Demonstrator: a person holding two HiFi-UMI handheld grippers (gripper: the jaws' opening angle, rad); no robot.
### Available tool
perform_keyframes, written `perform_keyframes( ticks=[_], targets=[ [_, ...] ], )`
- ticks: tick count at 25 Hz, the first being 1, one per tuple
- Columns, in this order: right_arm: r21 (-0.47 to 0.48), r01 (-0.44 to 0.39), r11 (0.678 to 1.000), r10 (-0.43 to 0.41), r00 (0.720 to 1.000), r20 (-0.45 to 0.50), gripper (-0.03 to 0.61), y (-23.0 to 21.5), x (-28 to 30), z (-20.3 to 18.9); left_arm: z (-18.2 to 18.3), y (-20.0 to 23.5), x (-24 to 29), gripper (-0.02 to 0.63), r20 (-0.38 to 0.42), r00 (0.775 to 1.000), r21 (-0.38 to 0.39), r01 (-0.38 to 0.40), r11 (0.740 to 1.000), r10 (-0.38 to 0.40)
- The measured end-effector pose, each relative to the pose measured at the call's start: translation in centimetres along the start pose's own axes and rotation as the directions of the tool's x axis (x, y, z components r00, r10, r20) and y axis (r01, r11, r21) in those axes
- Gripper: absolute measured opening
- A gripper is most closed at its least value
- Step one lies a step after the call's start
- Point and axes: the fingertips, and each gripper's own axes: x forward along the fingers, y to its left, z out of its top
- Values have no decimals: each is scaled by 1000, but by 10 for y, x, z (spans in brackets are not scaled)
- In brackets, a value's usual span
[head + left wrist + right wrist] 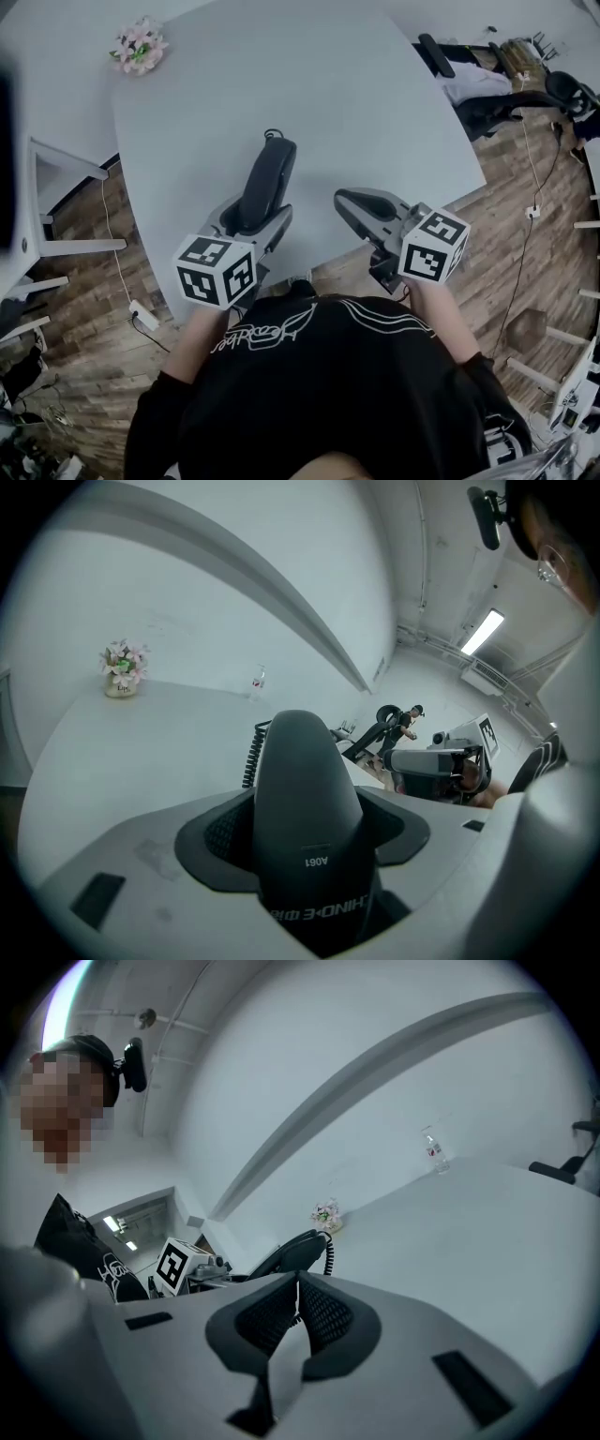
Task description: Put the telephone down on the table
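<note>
Currently | one telephone (267,178) clamped in left tool (248,223) | one table (309,75)

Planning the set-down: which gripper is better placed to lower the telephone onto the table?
Left. The left gripper grips the telephone above the table; the right gripper is shut and empty beside it.

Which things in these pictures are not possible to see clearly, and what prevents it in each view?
Head view: the telephone has its lower end covered by the left gripper.
Left gripper view: the coiled cord runs behind the telephone; where it leads is hidden.
Right gripper view: the bottle is too small to read its label.
No view shows whether the telephone touches the table.
</note>
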Motion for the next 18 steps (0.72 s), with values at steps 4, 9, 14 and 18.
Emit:
perform_keyframes(
  ticks=[4,9,14,18],
  targets=[
    [33,1,999,-1,1000,2,40,-17,20,4,6,24,12,298,-18,1000,-6,-9,1000,9],
    [60,7,998,-7,1000,-3,40,-35,33,4,5,41,28,298,-41,999,-14,-19,1000,19],
    [88,12,996,-11,1000,-15,40,-47,41,-1,1,51,40,298,-74,997,-36,-14,999,11],
    [114,23,993,-20,999,-27,40,-56,46,-9,-7,62,50,298,-99,995,-40,-27,999,23]
  ],
)
